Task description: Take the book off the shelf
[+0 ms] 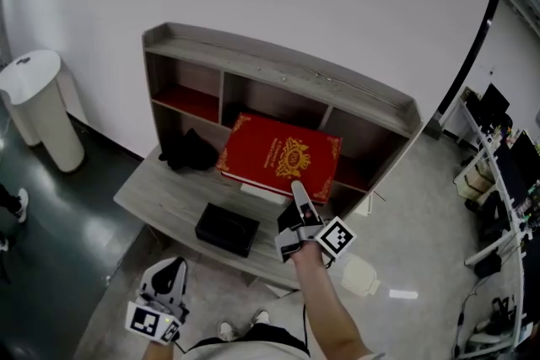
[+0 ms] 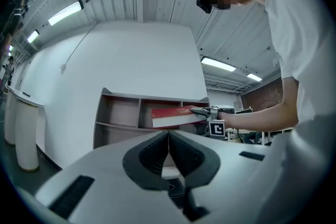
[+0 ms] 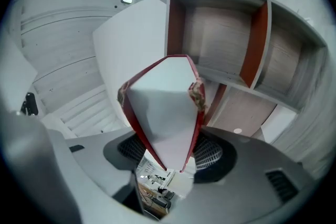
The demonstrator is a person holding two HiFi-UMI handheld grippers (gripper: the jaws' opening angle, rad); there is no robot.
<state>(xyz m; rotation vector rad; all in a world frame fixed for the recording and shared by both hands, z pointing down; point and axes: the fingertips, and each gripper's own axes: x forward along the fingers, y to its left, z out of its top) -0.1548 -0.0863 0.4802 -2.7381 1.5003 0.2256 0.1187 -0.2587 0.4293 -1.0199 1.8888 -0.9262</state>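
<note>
one red hardcover book (image 1: pixel 278 156) looks mostly drawn out of the wooden shelf unit (image 1: pixel 278 67) and sits tilted in the air before its middle compartment. the right gripper (image 1: pixel 297 191) is clamped on the book's edge at its five o'clock, covers pinched between both pads. the left gripper (image 1: pixel 164 287) hangs low at seven o'clock of the head view, jaws pressed together on nothing; by my reading only carrying the book fully clear remains.
</note>
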